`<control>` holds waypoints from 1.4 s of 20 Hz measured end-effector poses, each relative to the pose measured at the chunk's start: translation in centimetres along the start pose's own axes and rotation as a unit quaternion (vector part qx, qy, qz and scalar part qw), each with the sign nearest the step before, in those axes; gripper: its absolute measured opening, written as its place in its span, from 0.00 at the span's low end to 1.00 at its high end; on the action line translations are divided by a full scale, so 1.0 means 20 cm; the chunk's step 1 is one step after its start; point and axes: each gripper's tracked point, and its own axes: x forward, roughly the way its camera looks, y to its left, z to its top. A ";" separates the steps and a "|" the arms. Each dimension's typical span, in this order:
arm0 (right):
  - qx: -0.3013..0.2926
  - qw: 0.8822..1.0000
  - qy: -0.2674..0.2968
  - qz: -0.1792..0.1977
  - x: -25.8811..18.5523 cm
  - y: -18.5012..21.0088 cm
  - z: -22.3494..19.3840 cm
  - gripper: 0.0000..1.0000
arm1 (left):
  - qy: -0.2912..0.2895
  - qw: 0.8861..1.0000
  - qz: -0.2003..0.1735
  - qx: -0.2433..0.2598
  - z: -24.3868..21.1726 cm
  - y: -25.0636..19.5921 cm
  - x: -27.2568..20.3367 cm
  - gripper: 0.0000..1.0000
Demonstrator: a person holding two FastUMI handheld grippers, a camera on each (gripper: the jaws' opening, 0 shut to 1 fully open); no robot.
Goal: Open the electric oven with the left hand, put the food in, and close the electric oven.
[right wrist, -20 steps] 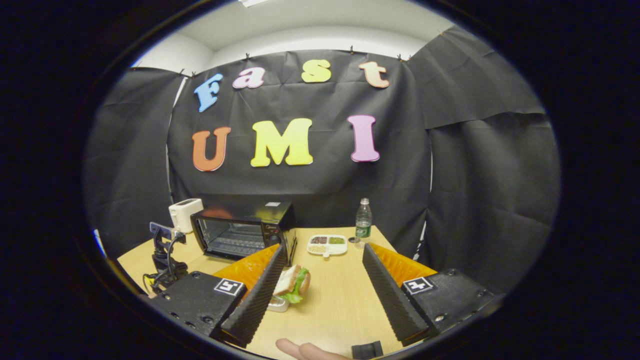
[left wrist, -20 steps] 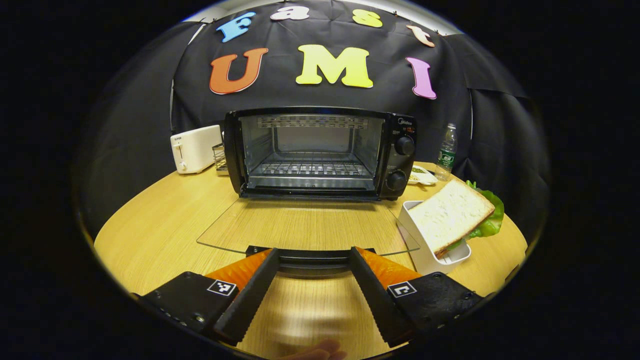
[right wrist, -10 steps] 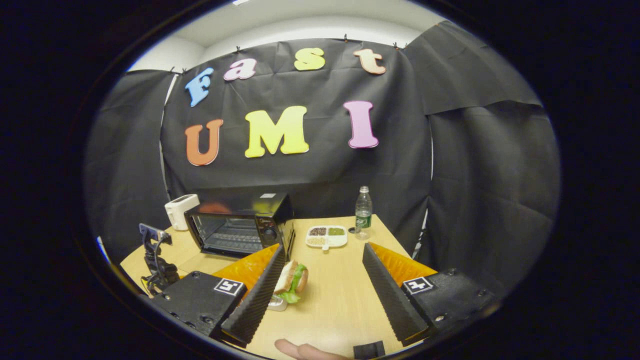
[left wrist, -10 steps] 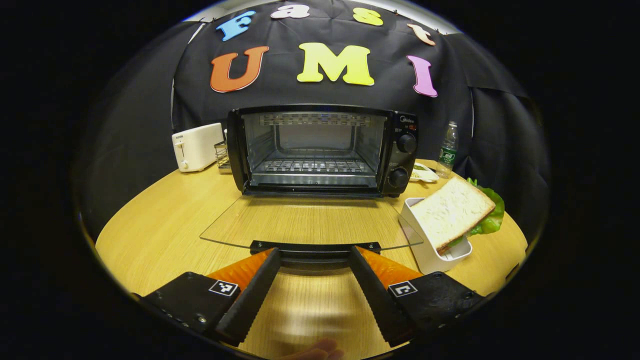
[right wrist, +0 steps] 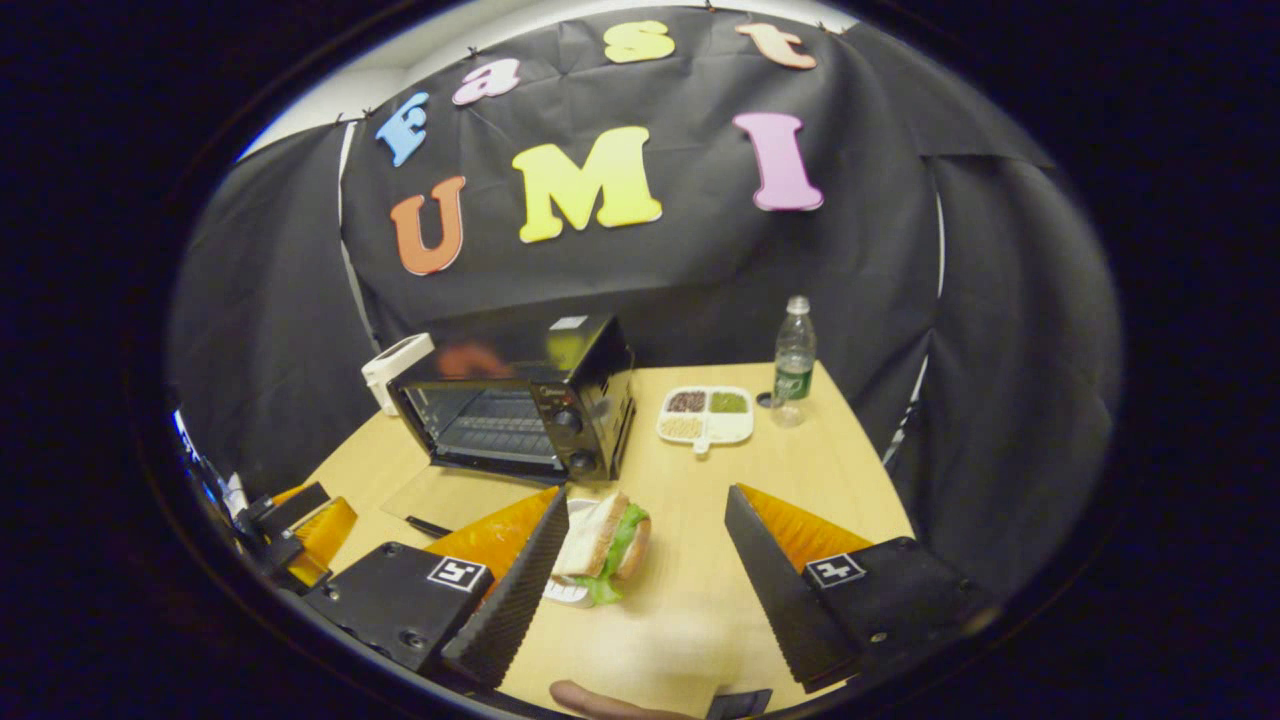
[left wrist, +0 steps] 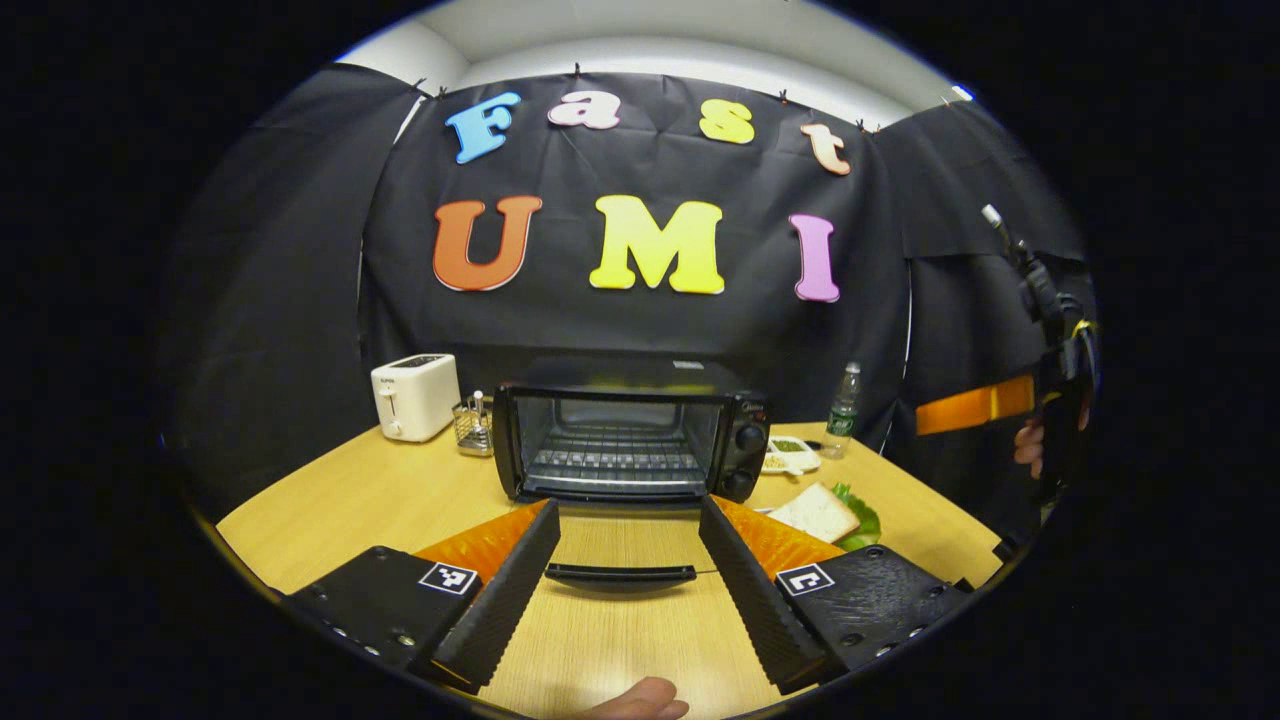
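The black electric oven (left wrist: 625, 440) stands at the middle of the table with its glass door (left wrist: 625, 545) folded down flat; the rack inside is bare. My left gripper (left wrist: 628, 508) hovers open, back from and above the door's handle (left wrist: 620, 575), holding nothing. A sandwich (left wrist: 825, 512) with lettuce lies to the right of the door. In the right gripper view the sandwich (right wrist: 605, 545) rests in a small white holder just past the left fingertip. My right gripper (right wrist: 647, 497) hangs open above the table, beside the oven (right wrist: 520, 400). The left gripper (right wrist: 310, 520) shows at lower left.
A white toaster (left wrist: 415, 395) and a small wire rack (left wrist: 470, 425) stand left of the oven. A water bottle (right wrist: 793, 360) and a white divided snack tray (right wrist: 705, 415) sit at the back right. A hand holds the right gripper (left wrist: 990, 402) high at the far right.
My left gripper has drawn back and risen away from the door handle. My right gripper has come closer to the sandwich and tilted down toward the table.
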 end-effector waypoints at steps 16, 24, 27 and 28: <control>0.131 0.937 0.297 0.127 0.48 0.01 -0.33 0.85 | -0.061 0.997 0.026 0.042 0.27 0.01 -0.31 0.93; 0.220 0.884 0.362 0.197 0.53 0.13 -0.43 0.52 | -0.042 0.998 0.016 0.052 0.20 -0.09 -0.28 0.93; 0.217 0.886 0.359 0.197 0.51 0.14 -0.44 0.39 | -0.042 0.998 0.015 0.051 0.20 -0.10 -0.29 0.93; 0.216 0.887 0.359 0.196 0.51 0.15 -0.44 0.38 | -0.043 0.998 0.015 0.050 0.20 -0.10 -0.30 0.93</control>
